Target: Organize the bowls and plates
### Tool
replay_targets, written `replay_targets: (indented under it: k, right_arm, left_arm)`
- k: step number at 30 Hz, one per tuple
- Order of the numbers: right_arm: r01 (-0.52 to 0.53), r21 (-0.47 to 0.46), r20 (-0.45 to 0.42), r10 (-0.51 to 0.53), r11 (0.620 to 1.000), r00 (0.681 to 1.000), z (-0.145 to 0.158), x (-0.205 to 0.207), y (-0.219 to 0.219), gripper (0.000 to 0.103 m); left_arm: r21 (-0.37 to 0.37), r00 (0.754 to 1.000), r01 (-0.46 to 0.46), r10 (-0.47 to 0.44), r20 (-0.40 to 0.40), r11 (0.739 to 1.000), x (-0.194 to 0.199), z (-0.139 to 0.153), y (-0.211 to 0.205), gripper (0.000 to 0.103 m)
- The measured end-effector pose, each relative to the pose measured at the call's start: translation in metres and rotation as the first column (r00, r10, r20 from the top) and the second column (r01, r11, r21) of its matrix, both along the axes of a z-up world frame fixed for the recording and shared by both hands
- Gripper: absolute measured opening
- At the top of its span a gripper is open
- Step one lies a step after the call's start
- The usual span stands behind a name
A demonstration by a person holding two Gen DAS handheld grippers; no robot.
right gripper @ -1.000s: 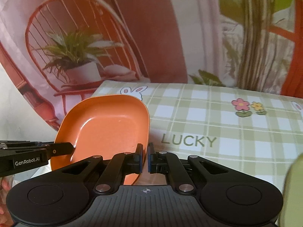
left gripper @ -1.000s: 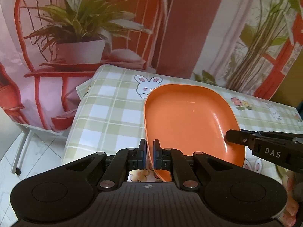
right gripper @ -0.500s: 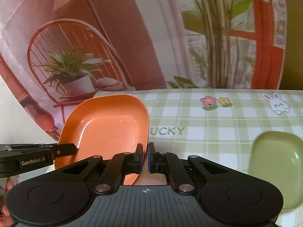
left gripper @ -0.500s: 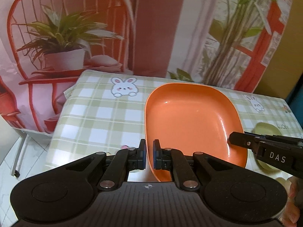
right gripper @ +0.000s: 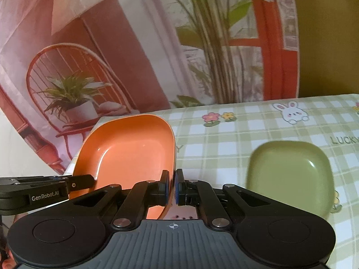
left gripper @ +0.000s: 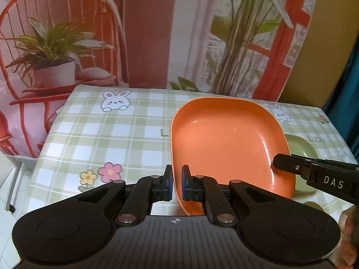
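We hold the orange plate (left gripper: 226,143) in the air by both sides; our left gripper (left gripper: 177,182) and right gripper (right gripper: 174,185) pinch its rim, nearly shut; next it probably goes onto the green plate (right gripper: 289,174) just beyond, so we lower level; "DAS", "GenRobot.AI"; the tablecloth (left gripper: 116,132) says "LUCKY".

Orange plate (left gripper: 224,143) carried toward green plate (right gripper: 289,174)
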State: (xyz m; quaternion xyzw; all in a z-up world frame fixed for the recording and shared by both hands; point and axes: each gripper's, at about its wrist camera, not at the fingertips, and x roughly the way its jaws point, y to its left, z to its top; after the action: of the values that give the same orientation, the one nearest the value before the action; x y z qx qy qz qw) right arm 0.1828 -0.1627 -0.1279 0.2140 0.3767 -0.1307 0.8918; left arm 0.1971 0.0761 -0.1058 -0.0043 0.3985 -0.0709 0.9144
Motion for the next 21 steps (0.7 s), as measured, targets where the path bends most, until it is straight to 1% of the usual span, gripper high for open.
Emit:
replay_targets:
  k: [8,17,21]
  right_arm:
    - [0.031,0.006,-0.001,-0.031,1.000,1.000,-0.003,-0.029,-0.017,0.005]
    - [0.055,0.018,0.013,-0.055,0.998,0.998,-0.004,-0.053,-0.028,0.005]
    - [0.058,0.013,0.018,-0.058,0.998,0.998,-0.003,-0.064,-0.030,0.006]
  left_arm:
    - [-0.016,1.000,0.018,-0.018,0.001,1.000,-0.012,-0.012,-0.021,0.009]
    - [0.006,0.999,0.026,-0.026,0.036,1.000,-0.025,-0.007,-0.041,0.009]
    - [-0.023,1.000,0.012,-0.012,0.027,1.000,-0.029,-0.008,-0.048,0.009]
